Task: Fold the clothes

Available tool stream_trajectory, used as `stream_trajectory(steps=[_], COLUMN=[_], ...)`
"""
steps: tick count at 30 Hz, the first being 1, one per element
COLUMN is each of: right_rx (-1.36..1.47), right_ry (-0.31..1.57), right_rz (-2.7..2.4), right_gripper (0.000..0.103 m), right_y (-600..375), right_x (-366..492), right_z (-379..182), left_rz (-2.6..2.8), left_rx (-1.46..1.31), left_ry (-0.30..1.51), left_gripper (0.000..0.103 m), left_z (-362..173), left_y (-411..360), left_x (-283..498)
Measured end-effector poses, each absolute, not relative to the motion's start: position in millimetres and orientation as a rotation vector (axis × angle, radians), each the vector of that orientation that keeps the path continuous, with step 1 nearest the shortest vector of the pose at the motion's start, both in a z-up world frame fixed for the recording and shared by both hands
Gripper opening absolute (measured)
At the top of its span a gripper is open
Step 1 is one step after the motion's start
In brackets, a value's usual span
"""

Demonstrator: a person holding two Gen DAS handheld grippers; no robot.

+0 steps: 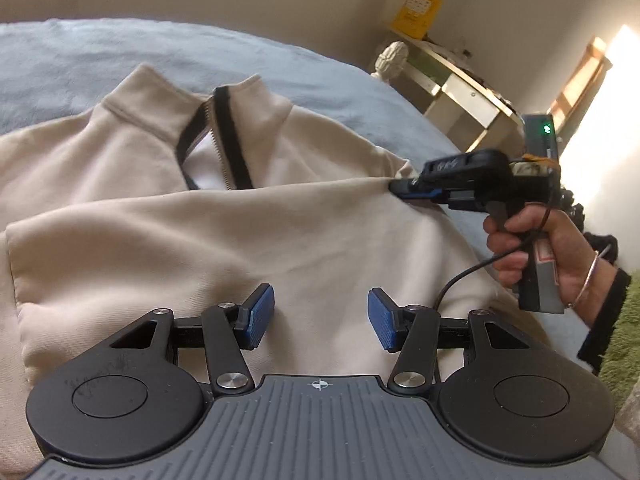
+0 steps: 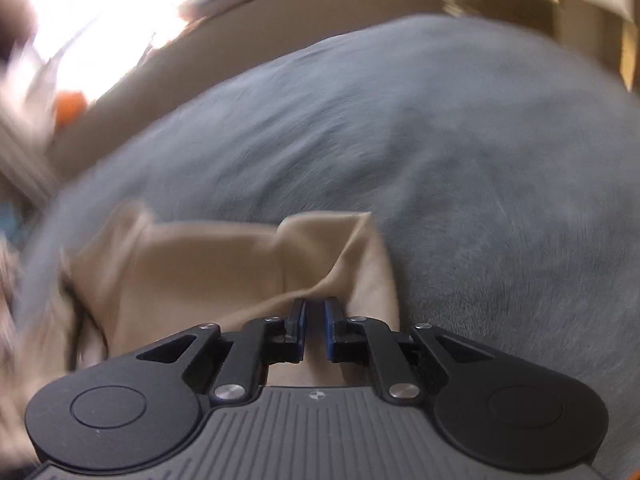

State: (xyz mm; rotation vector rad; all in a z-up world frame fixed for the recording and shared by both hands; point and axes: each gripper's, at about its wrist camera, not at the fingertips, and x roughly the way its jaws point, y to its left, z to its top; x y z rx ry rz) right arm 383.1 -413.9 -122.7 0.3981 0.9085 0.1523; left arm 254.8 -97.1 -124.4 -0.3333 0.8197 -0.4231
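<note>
A cream sweatshirt (image 1: 224, 236) with a black half-zip collar lies on a blue-grey blanket (image 1: 60, 60), its lower part folded up over the chest. My left gripper (image 1: 321, 320) hovers just above the folded cloth, open, with nothing between its blue pads. My right gripper (image 1: 400, 188), held by a hand (image 1: 560, 248), is shut on the right end of the fold's edge and lifts it slightly. In the blurred right wrist view the right gripper (image 2: 315, 308) pinches a ridge of the cream sweatshirt (image 2: 192, 276) between nearly closed fingers.
The blue-grey blanket (image 2: 440, 160) covers the bed all around the garment. A pale side table (image 1: 460, 92) with a yellow box (image 1: 416, 12) stands beyond the bed's far right corner. Green carpet (image 1: 624, 340) shows at the right edge.
</note>
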Motion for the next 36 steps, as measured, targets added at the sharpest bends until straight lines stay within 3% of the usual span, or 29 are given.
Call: stream_trajectory(steps=[5,12,18,21,34,36], right_rx=[0.552,-0.040,-0.123,-0.270,-0.121,-0.092], right_ry=[0.906,0.974,0.903,0.956,0.867,0.845], right_rz=[0.243,0.264,0.308,0.307,0.273,0.276], right_gripper=[0.012,0.010,0.013,0.016,0.017,0.017], right_y=[-434,-393,-372,-354,-329,-325], right_x=[330,268,229,222,199,193], right_z=[-89,-117,-81,-106,-50,-41], left_rz=[-0.410,-0.405,-0.411,-0.403,-0.275,-0.231], left_rx=[-0.374,-0.383,-0.316,-0.314,-0.153,-0.161], left_ry=[0.818,0.818,0.794,0.788,0.590,0.611], left_gripper=[0.052,0.052,0.052,0.053,0.054,0.060], left_z=[-127,-131,-130,-125,-97,-97], left_y=[-85,-83,-88,-90,-79,-68], left_x=[255,256,250,246,165,170])
